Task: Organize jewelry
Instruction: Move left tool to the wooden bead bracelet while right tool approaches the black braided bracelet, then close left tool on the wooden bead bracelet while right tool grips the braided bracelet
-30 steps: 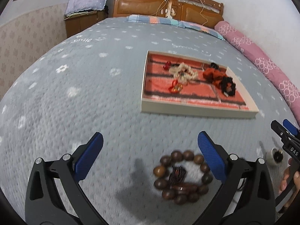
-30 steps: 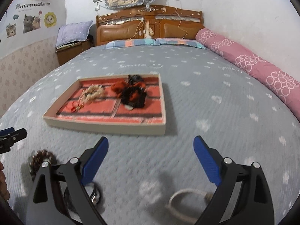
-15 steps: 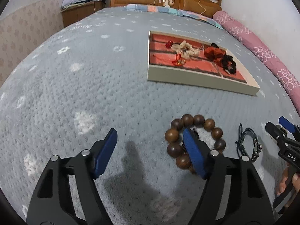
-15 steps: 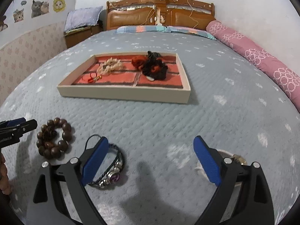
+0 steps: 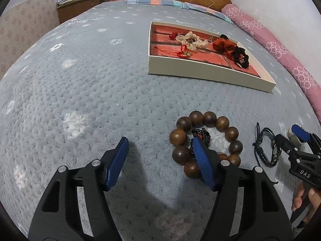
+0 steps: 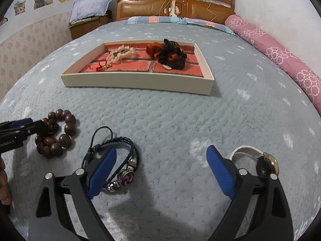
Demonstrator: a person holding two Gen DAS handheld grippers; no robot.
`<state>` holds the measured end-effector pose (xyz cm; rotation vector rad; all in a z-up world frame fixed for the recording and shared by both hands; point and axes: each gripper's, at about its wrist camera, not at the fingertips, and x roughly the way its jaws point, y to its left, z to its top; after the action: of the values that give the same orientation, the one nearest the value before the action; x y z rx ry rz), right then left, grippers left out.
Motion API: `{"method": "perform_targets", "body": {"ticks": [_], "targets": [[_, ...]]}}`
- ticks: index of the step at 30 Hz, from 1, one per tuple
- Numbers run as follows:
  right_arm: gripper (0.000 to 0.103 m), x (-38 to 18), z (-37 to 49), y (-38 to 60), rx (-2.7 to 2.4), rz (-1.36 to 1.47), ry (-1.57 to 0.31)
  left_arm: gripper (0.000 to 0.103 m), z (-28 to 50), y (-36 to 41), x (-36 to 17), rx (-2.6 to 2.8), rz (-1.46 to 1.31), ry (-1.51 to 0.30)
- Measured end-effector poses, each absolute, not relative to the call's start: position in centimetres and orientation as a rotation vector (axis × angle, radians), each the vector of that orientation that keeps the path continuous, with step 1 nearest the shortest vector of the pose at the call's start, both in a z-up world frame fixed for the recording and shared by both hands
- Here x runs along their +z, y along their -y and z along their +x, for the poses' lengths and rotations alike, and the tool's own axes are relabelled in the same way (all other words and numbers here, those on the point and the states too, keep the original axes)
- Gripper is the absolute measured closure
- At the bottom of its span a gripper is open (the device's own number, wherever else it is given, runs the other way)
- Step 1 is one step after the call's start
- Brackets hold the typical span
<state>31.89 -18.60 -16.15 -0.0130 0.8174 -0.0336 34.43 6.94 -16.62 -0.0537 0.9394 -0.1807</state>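
A brown wooden bead bracelet (image 5: 208, 140) lies on the grey bedspread, also in the right wrist view (image 6: 60, 134). My left gripper (image 5: 160, 158) is open; its right finger is over the bracelet's near side. A black braided bracelet with a purple charm (image 6: 122, 166) lies under the left finger of my open right gripper (image 6: 160, 170); it also shows in the left wrist view (image 5: 266, 146). A watch with a white band (image 6: 258, 160) lies by the right finger. A cream tray (image 6: 140, 80) with a red lining holds several pieces.
The tray (image 5: 200, 68) holds a cream scrunchie (image 6: 124, 53), an orange one (image 6: 153, 49), a black one (image 6: 172, 57) and a red charm (image 6: 102, 66). A pink bolster (image 6: 280, 56) lies along the right edge. A wooden headboard (image 6: 174, 6) and nightstand (image 6: 86, 26) stand at the back.
Both grippers have drawn back and lowered toward the bedspread. The left gripper's right finger now overlaps the bead bracelet. The black bracelet and the watch have come into the right wrist view.
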Motion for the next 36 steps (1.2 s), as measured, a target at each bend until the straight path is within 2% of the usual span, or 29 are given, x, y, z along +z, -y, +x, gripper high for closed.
{"method": "perform_targets", "body": {"ticks": [2,10,18,26,27,29,30,33,35,36], "targets": [[0.020,-16.5,32.0,18.6,-0.035,-0.012,-0.839,0.038,34.5,-6.9,-16.6,-0.186,-0.056,-0.941],[0.022,-17.0,32.0,18.6,-0.024,-0.006,-0.865,0.036,34.5,-6.2,-16.8,-0.202,-0.036,-0.948],[0.031,-17.6,32.4,18.7,-0.011,0.003,-0.891,0.033,36.0,-6.1,-17.2,-0.202,-0.067,-0.968],[0.051,-17.6,32.6,17.9,0.004,-0.022,-0.893,0.033,37.1,-5.4,-17.2,-0.215,-0.046,-0.989],[0.053,-17.6,32.6,17.9,0.006,-0.020,-0.892,0.034,37.2,-5.3,-17.2,-0.216,-0.043,-0.992],[0.056,-17.6,32.6,18.0,0.010,-0.009,-0.891,0.044,37.2,-5.3,-17.1,-0.221,-0.043,-1.005],[0.057,-17.6,32.6,18.1,0.012,-0.005,-0.891,0.054,37.2,-5.4,-17.1,-0.224,-0.045,-1.011],[0.060,-17.6,32.7,18.1,0.018,-0.002,-0.890,0.056,36.4,-5.0,-17.2,-0.208,-0.014,-1.006],[0.068,-17.6,32.7,18.1,0.024,0.001,-0.887,0.057,36.0,-4.8,-17.2,-0.206,-0.013,-1.004],[0.071,-17.6,32.6,18.2,0.026,0.005,-0.887,0.063,35.8,-4.8,-17.2,-0.210,-0.016,-1.005]]}}
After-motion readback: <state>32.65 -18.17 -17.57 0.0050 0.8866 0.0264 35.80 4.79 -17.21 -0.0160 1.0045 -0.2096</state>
